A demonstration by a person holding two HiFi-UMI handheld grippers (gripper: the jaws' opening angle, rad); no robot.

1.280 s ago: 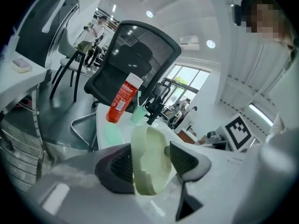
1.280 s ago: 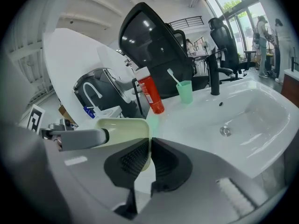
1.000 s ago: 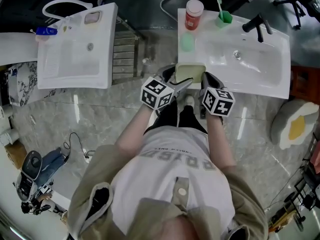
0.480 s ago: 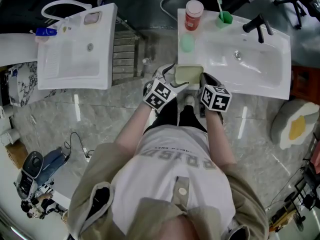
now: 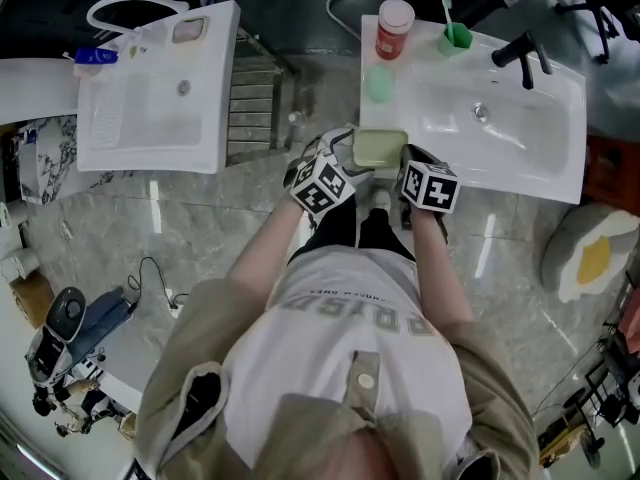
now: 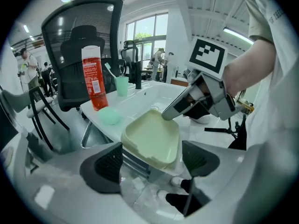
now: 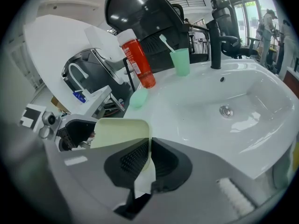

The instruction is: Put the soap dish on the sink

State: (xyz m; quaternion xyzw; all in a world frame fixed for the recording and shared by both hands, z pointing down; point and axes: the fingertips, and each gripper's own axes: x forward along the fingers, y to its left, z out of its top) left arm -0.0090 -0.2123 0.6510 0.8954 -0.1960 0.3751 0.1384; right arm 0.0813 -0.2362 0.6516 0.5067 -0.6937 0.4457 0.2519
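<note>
Left gripper [image 6: 154, 160]: jaws wide apart, having just been opening. The soap dish [image 6: 152, 136] lies ahead of them and in line with the gap, but neither pad presses on it. This claw has no hold.

Soap dish, head view [image 5: 378, 148]: pale green, open side up, at the near left corner of the sink [image 5: 560, 118], close against the rim. Whether its base bears fully on the white surface cannot be confirmed.

Right gripper [image 7: 149, 153]: jaws closed together on the dish's right-hand rim, which stands pinched between the pads. This is the only grip on the dish.

Further along the sink, all well apart from the dish:
- green soap [image 5: 378, 85]
- red bottle [image 5: 393, 28]
- green cup [image 5: 456, 33] holding a toothbrush
- tap [image 5: 520, 48]

Assessment: the carry appears complete and the placement nearly so. Outstanding items are seating the dish flat on the sink, releasing the right grip and withdrawing both claws.
</note>
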